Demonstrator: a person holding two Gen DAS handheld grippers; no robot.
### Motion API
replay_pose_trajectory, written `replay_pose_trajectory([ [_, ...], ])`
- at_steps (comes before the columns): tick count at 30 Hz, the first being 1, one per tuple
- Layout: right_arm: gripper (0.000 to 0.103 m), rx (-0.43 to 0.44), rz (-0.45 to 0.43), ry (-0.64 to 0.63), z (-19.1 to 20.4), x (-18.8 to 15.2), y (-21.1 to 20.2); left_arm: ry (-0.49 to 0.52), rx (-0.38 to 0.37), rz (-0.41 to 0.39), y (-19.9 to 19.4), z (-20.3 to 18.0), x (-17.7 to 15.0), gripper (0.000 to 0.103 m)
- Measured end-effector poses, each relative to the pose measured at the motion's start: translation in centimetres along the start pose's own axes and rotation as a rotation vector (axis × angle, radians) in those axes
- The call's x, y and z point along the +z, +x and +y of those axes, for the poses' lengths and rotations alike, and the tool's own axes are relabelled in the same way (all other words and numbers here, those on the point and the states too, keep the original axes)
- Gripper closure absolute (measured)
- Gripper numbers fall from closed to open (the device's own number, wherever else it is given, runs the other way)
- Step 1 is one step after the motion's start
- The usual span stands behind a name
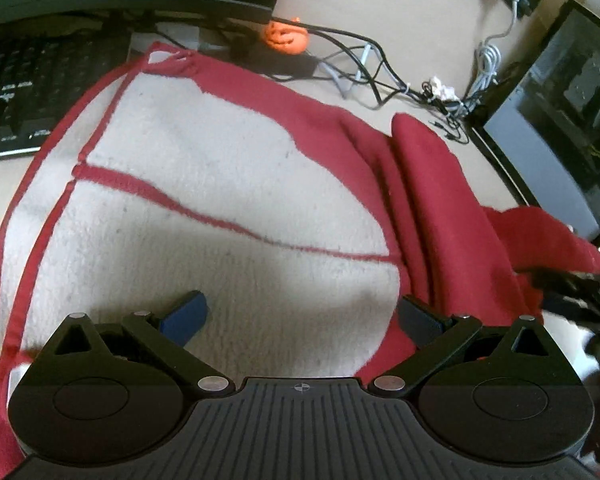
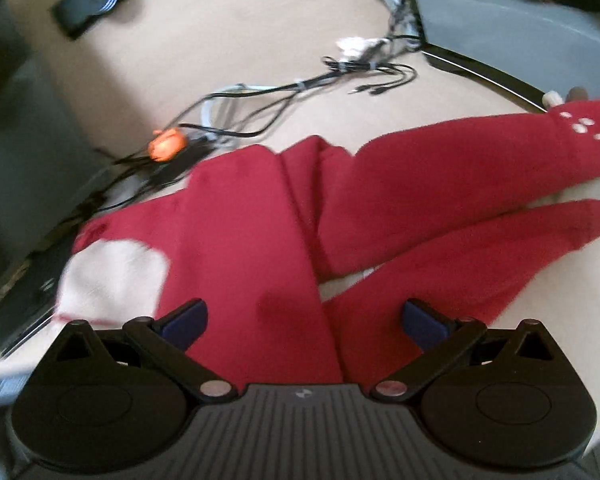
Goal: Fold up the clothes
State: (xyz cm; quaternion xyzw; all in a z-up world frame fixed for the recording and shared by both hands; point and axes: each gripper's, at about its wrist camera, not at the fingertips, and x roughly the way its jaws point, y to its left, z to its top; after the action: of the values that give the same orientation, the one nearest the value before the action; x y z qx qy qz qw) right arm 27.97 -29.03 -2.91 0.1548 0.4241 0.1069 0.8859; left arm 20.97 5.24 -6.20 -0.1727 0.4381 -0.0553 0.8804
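Left gripper [image 1: 302, 316], right gripper [image 2: 304, 322]: fingers spread.

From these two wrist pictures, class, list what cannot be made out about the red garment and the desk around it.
- Garment's near edge: left wrist view, hidden behind the left gripper.
- Leg ends: right wrist view, cut off by the right edge.
- White marks on the upper leg: blurred, shape unclear.
- Orange object among the cables: blurred, unidentifiable.

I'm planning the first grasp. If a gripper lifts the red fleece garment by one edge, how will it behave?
The red fleece garment will probably drape and sag; it already lies in soft folds with two limp legs trailing. It looks thick and fuzzy, so the open right gripper should hold it without much slip. It may drag toward the nearby cables.
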Motion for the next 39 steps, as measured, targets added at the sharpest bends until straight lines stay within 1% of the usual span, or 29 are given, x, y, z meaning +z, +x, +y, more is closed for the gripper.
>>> replay_pose_trajectory([
  [2,0.0,-0.037,0.02,0.019,0.1,0.5,2.4,0.019,0.012,0.012,-0.4,-0.7,-0.9,0.0],
  [3,0.0,-0.051,0.026,-0.01,0.7,0.9,3.4,0.029,0.019,0.018,-0.6,-1.0,-1.4,0.0],
  [6,0.0,-0.09,0.042,-0.102,2.3,2.1,6.3,0.003,0.029,0.021,-1.7,-2.0,-3.3,0.0],
  [7,0.0,-0.096,0.05,-0.155,3.4,2.4,7.3,-0.004,0.032,0.024,-2.1,-2.4,-4.1,0.0],
  [9,0.0,-0.068,0.054,-0.258,5.0,3.7,9.7,-0.022,0.024,0.038,-2.7,-3.5,-5.3,0.0],
  [11,0.0,-0.021,0.063,-0.36,6.7,5.1,11.9,-0.056,-0.02,0.063,-2.8,-4.6,-5.9,0.0],
  [13,0.0,0.039,0.079,-0.463,8.5,6.4,13.9,-0.043,-0.073,0.097,-2.8,-5.5,-6.1,0.0],
  [14,0.0,0.051,0.089,-0.512,9.4,6.9,14.3,-0.028,-0.102,0.114,-2.8,-5.9,-6.1,0.0],
  [15,0.0,0.037,0.084,-0.551,10.4,7.3,14.2,-0.026,-0.133,0.128,-3.0,-6.0,-6.0,0.0],
  [16,0.0,0.009,0.044,-0.579,11.2,7.4,13.6,-0.026,-0.164,0.142,-3.2,-6.1,-5.9,0.0],
  [17,0.0,-0.018,-0.035,-0.613,11.8,7.0,11.7,-0.04,-0.201,0.147,-3.6,-5.8,-5.7,0.0],
  [19,0.0,0.003,-0.131,-0.631,12.2,6.2,8.4,-0.055,-0.243,0.101,-5.2,-5.0,-4.8,0.0],
  [20,0.0,0.038,-0.152,-0.626,12.0,5.4,6.6,-0.062,-0.262,0.076,-6.1,-4.6,-4.4,0.0],
  [23,0.0,0.08,-0.104,-0.654,12.3,1.0,4.6,-0.045,-0.173,-0.048,-9.0,-2.7,-2.9,0.0],
  [25,0.0,0.107,-0.072,-0.672,12.4,-1.9,3.3,-0.066,-0.066,-0.104,-10.2,-0.9,-1.8,0.0],
  [28,0.0,0.148,-0.026,-0.702,12.7,-6.2,1.3,-0.072,0.129,-0.165,-10.1,0.8,-0.3,0.0],
  [29,0.0,0.152,-0.024,-0.739,13.1,-7.7,0.5,-0.064,0.167,-0.177,-9.7,1.2,0.1,0.0],
  [30,0.0,0.155,-0.011,-0.778,13.6,-9.0,0.2,-0.038,0.177,-0.167,-8.9,1.6,0.4,0.0],
  [32,0.0,0.159,0.014,-0.853,14.4,-11.5,-0.4,0.016,0.169,-0.116,-7.0,1.9,0.7,0.0],
  [33,0.0,0.141,0.015,-0.866,14.2,-11.6,-0.5,0.037,0.175,-0.079,-5.9,2.1,0.8,0.0],
  [35,0.0,0.106,0.017,-0.892,13.6,-11.9,-0.6,0.057,0.196,-0.032,-4.6,2.4,0.3,0.0],
  [37,0.0,0.07,0.018,-0.917,13.0,-12.1,-0.7,0.048,0.175,0.014,-4.2,2.7,-0.6,0.0],
  [39,0.0,0.034,0.02,-0.941,12.4,-12.3,-0.9,0.05,0.128,0.059,-4.2,2.1,-1.8,0.0],
])
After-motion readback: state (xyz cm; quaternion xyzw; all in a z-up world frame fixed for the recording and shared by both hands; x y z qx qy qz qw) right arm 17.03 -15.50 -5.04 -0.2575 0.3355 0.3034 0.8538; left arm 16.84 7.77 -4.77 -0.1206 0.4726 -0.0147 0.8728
